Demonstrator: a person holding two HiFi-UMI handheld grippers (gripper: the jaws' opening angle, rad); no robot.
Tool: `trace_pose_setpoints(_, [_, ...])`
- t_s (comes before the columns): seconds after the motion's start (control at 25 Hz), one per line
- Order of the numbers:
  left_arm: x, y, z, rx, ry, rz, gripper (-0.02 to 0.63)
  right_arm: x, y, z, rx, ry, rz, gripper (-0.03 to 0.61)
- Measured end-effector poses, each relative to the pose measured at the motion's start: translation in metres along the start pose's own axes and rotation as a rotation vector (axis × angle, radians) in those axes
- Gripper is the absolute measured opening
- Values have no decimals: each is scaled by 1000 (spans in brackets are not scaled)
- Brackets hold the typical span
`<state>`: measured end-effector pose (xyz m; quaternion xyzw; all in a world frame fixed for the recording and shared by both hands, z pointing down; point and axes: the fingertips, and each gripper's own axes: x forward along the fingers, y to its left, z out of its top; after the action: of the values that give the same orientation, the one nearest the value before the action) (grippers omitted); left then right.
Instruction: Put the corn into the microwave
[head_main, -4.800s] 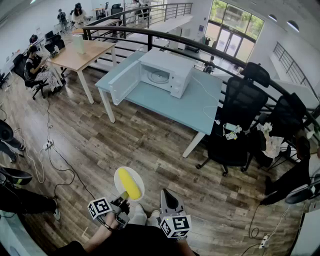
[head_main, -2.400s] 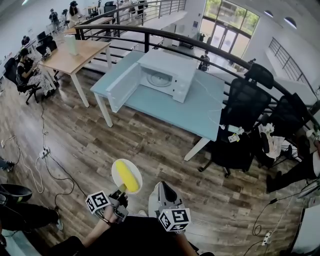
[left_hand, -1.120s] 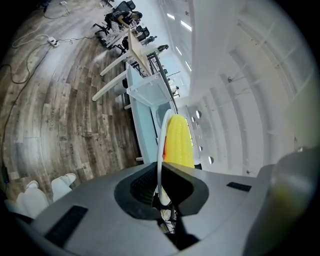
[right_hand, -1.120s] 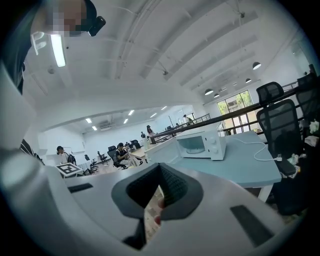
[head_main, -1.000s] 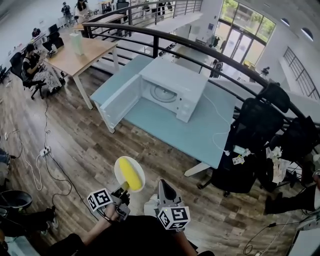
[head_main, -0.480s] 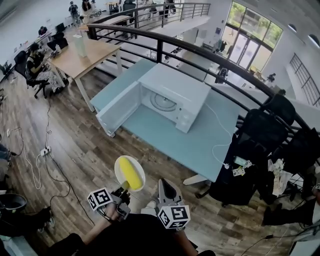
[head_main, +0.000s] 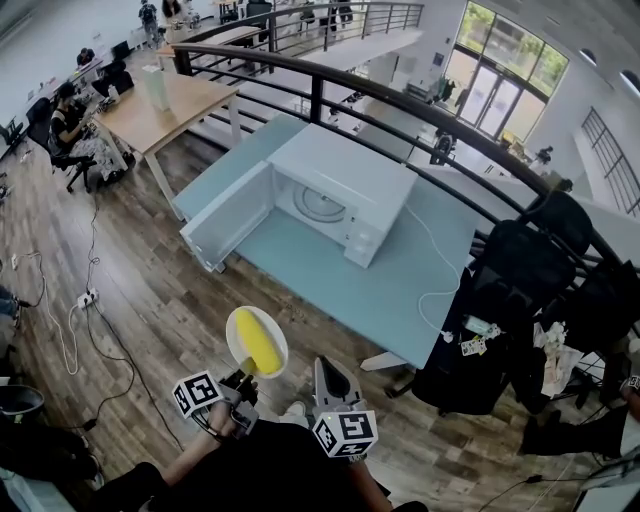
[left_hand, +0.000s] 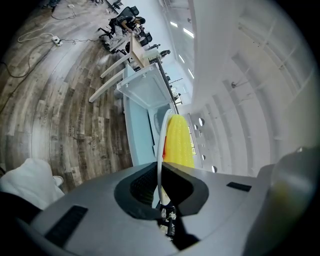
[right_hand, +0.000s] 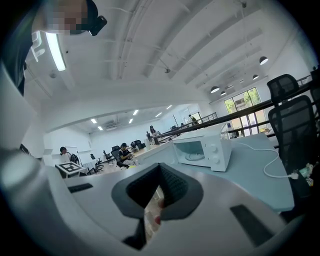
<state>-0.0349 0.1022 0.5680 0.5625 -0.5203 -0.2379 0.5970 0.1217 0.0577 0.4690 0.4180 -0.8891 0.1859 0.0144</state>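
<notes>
- Clamped on the rim of a white plate with the left gripper; seen edge-on between the pads in the left gripper view, tight on both sides.
- Lying on that plate, along its middle: the yellow corn; carried low in the head view, above the wood floor; well apart from the microwave, not yet inside.
- Closed together with nothing between, at the right gripper; just beside the left one, apart from the plate.
- Standing on a pale blue table: the white microwave, with its door swung wide open to the left; round glass tray visible inside, otherwise bare.
- Running from the microwave over the table top to the right edge: a thin white cable.
- Behind the table: a dark curved railing; at the right end of the table, black chairs.
- Farther left: a wood desk; seated near it, people on office chairs.
</notes>
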Motion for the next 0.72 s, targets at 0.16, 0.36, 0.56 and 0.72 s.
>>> trace_pose_setpoints(0.16, [5, -2, -2, 6, 6, 3, 17, -2, -7, 0, 4, -3, -7, 9])
trace_pose_setpoints(0.36, [11, -7, -3, 15, 18, -2, 17, -2, -11, 2, 1, -4, -14, 9])
trace_pose_setpoints(0.56, [19, -5, -4, 20, 35, 6, 18, -2, -17, 0, 10, -3, -34, 9])
trace_pose_setpoints(0.72, [29, -5, 0, 20, 45, 3, 18, 2, -24, 3, 9, -6, -52, 9])
